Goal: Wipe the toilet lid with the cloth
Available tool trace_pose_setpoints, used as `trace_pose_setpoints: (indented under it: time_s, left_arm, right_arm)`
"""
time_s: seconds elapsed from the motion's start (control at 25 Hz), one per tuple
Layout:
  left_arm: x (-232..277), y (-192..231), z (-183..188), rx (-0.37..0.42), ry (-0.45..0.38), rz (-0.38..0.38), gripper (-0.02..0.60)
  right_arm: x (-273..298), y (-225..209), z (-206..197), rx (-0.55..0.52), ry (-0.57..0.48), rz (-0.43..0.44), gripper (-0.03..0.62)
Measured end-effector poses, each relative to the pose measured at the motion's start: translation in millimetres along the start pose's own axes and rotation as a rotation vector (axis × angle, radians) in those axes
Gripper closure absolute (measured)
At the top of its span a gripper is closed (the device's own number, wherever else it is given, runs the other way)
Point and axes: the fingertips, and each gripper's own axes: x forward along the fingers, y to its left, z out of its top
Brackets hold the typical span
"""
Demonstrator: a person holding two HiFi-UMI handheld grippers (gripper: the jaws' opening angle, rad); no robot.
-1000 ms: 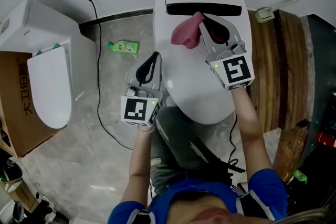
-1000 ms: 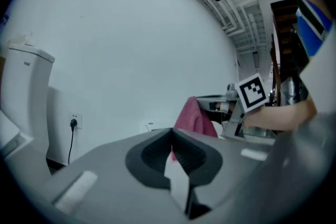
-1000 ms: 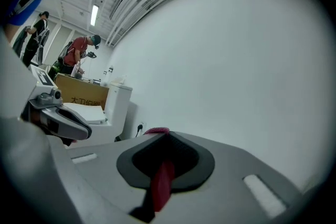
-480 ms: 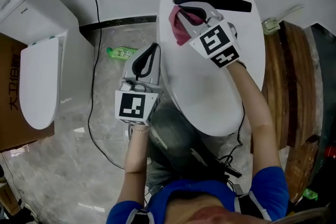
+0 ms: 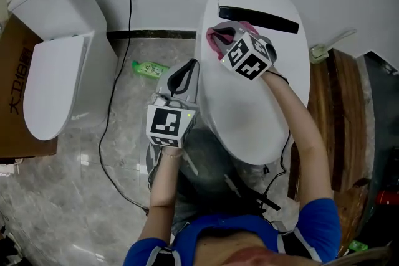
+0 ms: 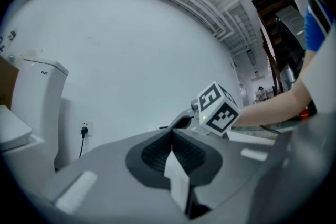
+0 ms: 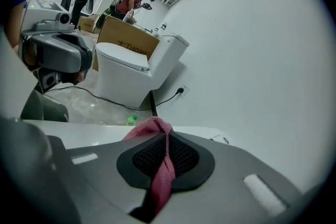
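Now, cloth (image 7: 161, 173) pinched in right tool (image 7: 167, 136), on toilet lid (image 5: 249, 124), left tool (image 6: 172, 135) closed.

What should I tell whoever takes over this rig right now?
Right tool: shut on the pink cloth, at the back end of the toilet lid, near the black strip.
Left tool: shut, empty, held beside the lid's left edge, off it.
Done: cloth is gripped and at the lid.
Left: wipe toward the front; no marks show which part is already wiped.
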Motion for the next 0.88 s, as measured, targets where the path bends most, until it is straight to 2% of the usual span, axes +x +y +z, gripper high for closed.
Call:
trace_pose_setpoints:
  time_s: [0.12, 0.4, 0.68, 0.88]
  left_arm:
    - [7, -2, -6, -0.024, 0.007, -0.003, 0.581]
    - [19, -13, -11, -0.080, -0.006, -0.040, 0.581]
    - [21, -35, -16, -0.058, 0.022, -0.083, 0.581]
    - [21, -53, -22, -0.038, 0.052, -0.097, 0.581]
  right_arm:
    - [6, -3, -2, 0.011, -0.012, -0.030, 0.582]
    - [19, -11, -1, 0.058, 0.000, 0.000, 0.583]
    - [25, -14, 1, 0.099, 0.028, 0.029, 0.583]
    - [31, -16, 3, 0.106, 0.066, -0.005, 0.583]
